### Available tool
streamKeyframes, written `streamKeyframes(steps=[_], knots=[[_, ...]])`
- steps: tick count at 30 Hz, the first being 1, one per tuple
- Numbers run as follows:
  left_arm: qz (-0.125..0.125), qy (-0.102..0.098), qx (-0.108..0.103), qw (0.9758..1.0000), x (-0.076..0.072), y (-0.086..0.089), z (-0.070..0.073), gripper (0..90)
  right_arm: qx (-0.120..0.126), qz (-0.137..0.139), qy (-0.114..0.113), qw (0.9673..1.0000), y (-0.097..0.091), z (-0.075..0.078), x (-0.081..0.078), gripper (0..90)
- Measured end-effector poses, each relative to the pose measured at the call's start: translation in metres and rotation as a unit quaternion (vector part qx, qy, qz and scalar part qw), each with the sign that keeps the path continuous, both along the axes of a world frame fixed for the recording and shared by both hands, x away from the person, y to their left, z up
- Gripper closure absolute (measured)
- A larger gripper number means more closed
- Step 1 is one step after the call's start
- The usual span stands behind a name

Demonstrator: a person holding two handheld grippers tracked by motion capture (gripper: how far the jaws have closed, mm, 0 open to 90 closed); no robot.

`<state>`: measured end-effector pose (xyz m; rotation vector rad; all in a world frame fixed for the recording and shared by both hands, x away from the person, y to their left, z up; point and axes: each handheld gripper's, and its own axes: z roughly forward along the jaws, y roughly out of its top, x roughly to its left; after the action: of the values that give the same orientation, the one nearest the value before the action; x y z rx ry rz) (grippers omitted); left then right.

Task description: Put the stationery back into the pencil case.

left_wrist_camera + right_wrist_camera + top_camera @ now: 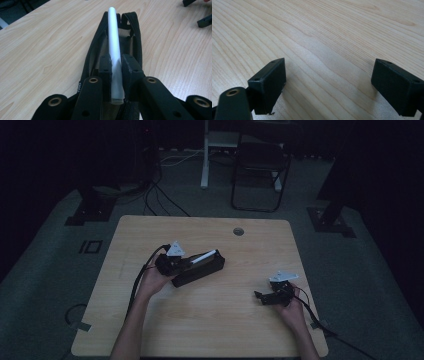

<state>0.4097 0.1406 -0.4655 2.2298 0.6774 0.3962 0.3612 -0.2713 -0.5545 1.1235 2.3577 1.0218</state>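
Note:
A black zip pouch (200,269) lies open at the table's middle, seen lengthwise as the pouch (96,53) in the left gripper view. My left gripper (192,261) is shut on a white pen (204,257), holding it along and just above the pouch's opening. In the left gripper view the pen (114,42) runs away between the two pads, its blunt end nearest the camera, and my left gripper (115,67) clamps it near that end. My right gripper (260,296) rests low at the table's right, jaws wide apart. My right gripper (328,80) has only bare wood between its pads.
The wooden table (200,320) has a round cable hole (238,231) near its far edge. A folding chair (260,165) and a white desk leg (204,155) stand on the dark floor beyond, with cables trailing there. My right gripper's jaw tips (203,20) show far off.

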Motion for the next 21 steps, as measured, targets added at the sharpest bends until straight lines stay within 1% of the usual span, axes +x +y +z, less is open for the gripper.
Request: streamKeyframes(steps=[9, 11, 21], knots=[[0.000, 0.002, 0.004, 1.0000, 0.0001, -0.0003, -0.0026, 78.8, 0.000, -0.001, 0.001, 1.0000, 0.0001, 0.0001, -0.0001, 12.6], [-0.001, 0.003, 0.007, 1.0000, 0.0003, 0.0001, -0.0032, 78.8, 0.000, -0.001, 0.001, 1.0000, 0.0001, 0.0001, -0.0001, 12.6], [-0.001, 0.006, 0.009, 0.9999, 0.0006, 0.0008, -0.0051, 78.0, 0.000, 0.000, 0.000, 1.0000, 0.0000, 0.0000, 0.0000, 12.6]])
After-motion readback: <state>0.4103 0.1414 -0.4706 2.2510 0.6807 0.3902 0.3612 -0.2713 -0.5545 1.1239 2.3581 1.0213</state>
